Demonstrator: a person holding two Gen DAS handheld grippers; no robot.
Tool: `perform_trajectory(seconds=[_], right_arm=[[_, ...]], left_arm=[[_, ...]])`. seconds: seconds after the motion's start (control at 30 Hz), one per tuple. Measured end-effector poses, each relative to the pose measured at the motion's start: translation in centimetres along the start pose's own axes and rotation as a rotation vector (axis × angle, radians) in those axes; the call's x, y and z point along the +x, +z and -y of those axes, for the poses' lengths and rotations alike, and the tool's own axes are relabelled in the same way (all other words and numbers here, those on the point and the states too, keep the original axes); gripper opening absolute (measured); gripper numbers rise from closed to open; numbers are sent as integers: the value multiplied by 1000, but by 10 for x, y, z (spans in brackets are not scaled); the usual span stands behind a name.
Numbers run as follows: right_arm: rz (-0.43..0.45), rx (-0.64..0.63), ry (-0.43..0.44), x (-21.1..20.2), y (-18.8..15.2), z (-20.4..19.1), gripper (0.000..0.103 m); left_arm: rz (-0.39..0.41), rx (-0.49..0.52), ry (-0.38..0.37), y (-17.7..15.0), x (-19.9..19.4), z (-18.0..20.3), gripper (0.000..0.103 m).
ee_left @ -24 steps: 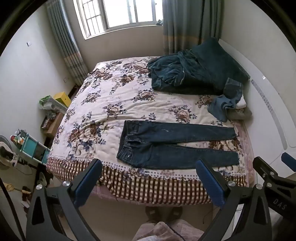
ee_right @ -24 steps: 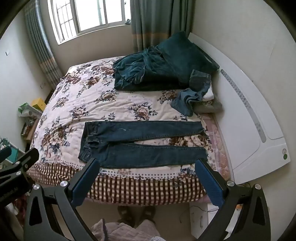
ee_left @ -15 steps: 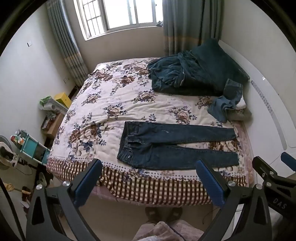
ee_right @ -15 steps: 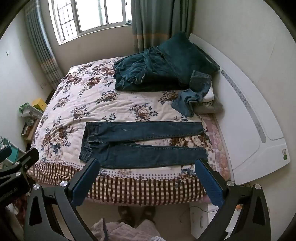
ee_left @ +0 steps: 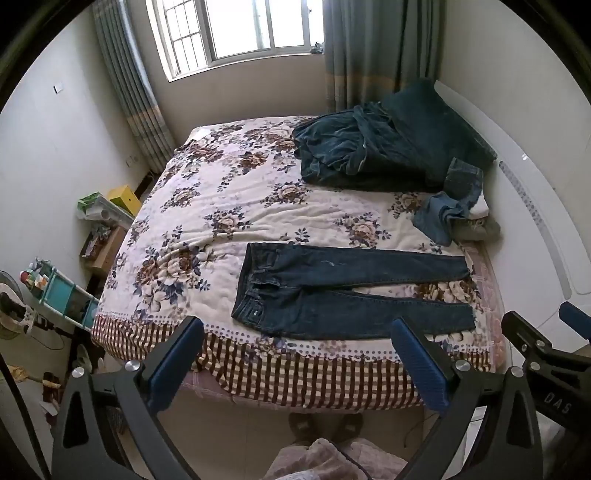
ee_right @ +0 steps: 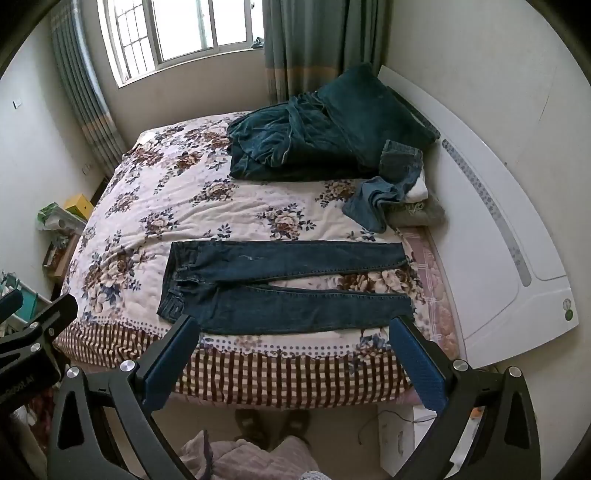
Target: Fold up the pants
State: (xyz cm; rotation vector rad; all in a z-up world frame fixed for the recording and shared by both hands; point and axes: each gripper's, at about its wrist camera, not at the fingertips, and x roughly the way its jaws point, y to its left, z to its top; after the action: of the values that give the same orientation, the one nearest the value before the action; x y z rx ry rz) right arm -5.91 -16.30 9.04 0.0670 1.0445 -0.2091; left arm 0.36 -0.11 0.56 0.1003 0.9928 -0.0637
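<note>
Left hand-held gripper (ee_left: 295,354): jaws spread wide, nothing between them, held in the air short of the near edge of the bed (ee_left: 229,229). Right hand-held gripper (ee_right: 293,352): likewise spread wide and empty, also short of the near edge; its body shows at the right margin of the left wrist view.

Pants (ee_left: 343,291): dark blue jeans, lying flat and unfolded on the floral bedspread close to the near edge of the bed. The waistband is to the left and the two legs run to the right, roughly parallel with the edge. The legs are slightly apart, with bedspread showing between them toward the cuffs. Neither gripper touches the garment.

Other items on the bed: a dark green blanket (ee_left: 369,155) bunched at the far right, against a matching pillow (ee_left: 439,122). Near the right side, by the white headboard (ee_right: 491,206), a small stack of folded clothes (ee_right: 402,199) sits with a lighter denim piece draped over it, well apart from the pants.

Surroundings: window (ee_left: 236,29) with curtains on the far wall; a teal shelf unit (ee_left: 62,295) stands on the floor at the left.
</note>
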Motion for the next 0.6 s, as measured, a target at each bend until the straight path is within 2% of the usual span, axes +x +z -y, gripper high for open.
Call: perform_trajectory(seconds=[0.17, 0.6], right_arm=[[-2, 0, -2, 0, -1, 1, 103], [4, -1, -7, -1, -3, 3, 103]], left_arm=[[-1, 0, -1, 10, -4, 6, 103], [0, -4, -5, 5, 2, 10, 103]])
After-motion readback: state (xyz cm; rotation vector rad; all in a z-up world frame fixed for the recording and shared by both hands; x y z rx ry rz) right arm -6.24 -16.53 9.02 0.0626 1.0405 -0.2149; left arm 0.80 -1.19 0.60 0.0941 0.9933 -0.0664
